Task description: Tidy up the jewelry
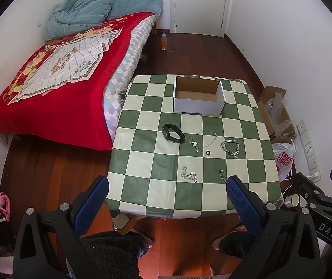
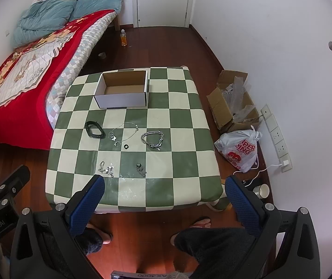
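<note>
Both tools hang above the near table edge, neither touching anything. Left gripper: fingers spread wide, nothing between them. Right gripper: likewise spread wide and empty, apparently poised for a first pick. On the checkered table, nearest row: a small silver cluster and a second tangle, well apart. Middle row: black band, thin necklace, small dark ring, heavy chain bracelet, all lying flat and separate, which should ease single pickups. Farthest: an open cardboard box, empty, probably the destination. No jewelry is yet in it.
</note>
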{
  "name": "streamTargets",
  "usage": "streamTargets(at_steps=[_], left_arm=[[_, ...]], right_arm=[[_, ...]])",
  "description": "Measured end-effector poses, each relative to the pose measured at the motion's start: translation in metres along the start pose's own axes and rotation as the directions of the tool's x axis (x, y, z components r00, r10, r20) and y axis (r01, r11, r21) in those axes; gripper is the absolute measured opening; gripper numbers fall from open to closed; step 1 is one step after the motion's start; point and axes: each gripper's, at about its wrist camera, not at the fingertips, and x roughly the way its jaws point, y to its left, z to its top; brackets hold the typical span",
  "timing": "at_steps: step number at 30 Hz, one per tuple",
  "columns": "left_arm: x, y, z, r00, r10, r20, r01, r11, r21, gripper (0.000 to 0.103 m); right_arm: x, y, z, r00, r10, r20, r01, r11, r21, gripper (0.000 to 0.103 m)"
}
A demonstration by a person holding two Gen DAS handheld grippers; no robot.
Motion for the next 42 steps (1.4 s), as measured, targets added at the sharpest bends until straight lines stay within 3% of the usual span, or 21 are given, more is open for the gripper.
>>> streamTargets(at_steps=[38, 42], left_arm=[[-0.008, 0.006, 0.000, 1.000, -0.003, 0.017, 0.003, 1.000, -0.004, 0.103], [0.009, 0.006, 0.003, 1.000, 0.017, -0.006, -0.017, 1.000, -0.008, 0.103]], right_arm=[[-0.005, 0.003, 0.002, 1.000, 0.005, 0.014, -0.005, 1.000, -0.006, 0.103], [-0.002, 0.004, 0.003, 1.000, 0.013, 0.009, -0.013, 1.000, -0.004, 0.103]])
